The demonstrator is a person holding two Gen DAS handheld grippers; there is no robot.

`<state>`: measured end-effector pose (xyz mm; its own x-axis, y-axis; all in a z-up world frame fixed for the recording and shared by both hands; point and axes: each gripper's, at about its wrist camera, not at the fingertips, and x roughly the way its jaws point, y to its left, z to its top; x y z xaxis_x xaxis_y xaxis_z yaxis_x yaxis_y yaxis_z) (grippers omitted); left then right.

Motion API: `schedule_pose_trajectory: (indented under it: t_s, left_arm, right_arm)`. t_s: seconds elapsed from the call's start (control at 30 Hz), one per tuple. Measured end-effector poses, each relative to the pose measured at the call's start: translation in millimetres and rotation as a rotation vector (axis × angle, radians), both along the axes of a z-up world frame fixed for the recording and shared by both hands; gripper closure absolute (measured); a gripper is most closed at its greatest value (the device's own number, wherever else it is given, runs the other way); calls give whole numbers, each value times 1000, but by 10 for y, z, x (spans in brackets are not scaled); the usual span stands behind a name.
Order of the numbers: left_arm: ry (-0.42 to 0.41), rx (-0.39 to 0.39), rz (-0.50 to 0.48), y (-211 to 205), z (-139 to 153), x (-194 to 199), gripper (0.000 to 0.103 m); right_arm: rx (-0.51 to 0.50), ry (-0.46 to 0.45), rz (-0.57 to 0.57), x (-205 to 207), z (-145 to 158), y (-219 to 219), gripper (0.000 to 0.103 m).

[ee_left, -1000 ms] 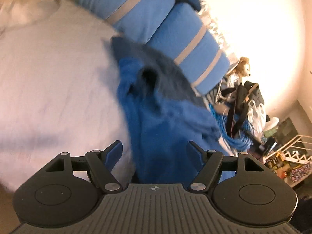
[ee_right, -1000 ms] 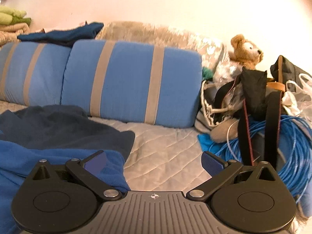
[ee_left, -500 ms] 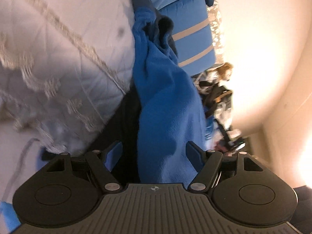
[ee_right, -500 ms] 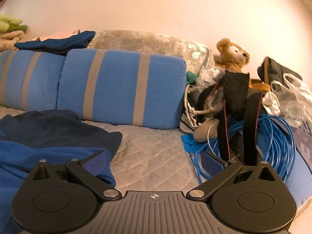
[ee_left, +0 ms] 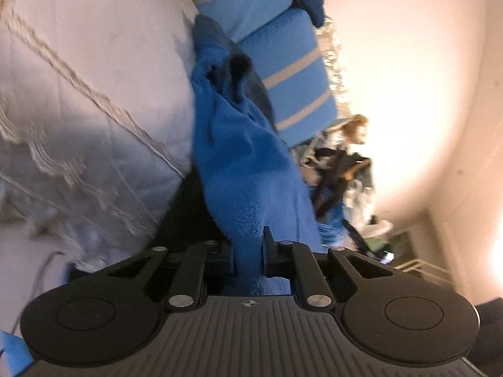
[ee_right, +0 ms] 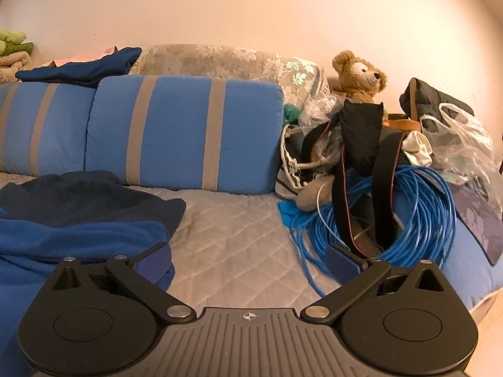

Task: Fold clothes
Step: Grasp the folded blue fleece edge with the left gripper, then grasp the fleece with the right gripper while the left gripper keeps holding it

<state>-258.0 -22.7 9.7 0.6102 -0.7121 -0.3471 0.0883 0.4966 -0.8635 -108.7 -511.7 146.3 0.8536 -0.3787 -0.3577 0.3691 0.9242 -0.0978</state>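
Two views: left wrist, then right wrist.
Left wrist: left gripper has its fingers clamped on the soft bright blue fleece garment, which runs from the fingers up onto the pale quilted bed cover.
Right wrist: right gripper has its fingers wide apart, holding nothing, just beside the fleece edge.
Risk: the thick fleece could slip out, or drag the dark navy cloth along because they touch.
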Motion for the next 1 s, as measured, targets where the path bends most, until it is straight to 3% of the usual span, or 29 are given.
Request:
schedule_pose_trajectory:
  t_s: [0.23, 0.43, 0.63, 0.8, 1.0]
  left_arm:
    - [25, 184, 103, 57, 257, 190, 88]
    - [42, 319, 132, 72, 462, 382, 88]
    - [105, 274, 144, 20, 339, 463, 88]
    - [103, 248, 169, -8, 289, 435, 88]
    - [129, 192, 185, -8, 165, 448, 88]
  right_arm:
    - [118, 42, 62, -151, -105, -104, 0]
    - [343, 98, 221, -331, -280, -221, 0]
    - [546, 196, 391, -502, -566, -217, 0]
    - [759, 257, 474, -701, -875, -272, 1]
    - [1071, 275, 548, -827, -1318, -261, 14]
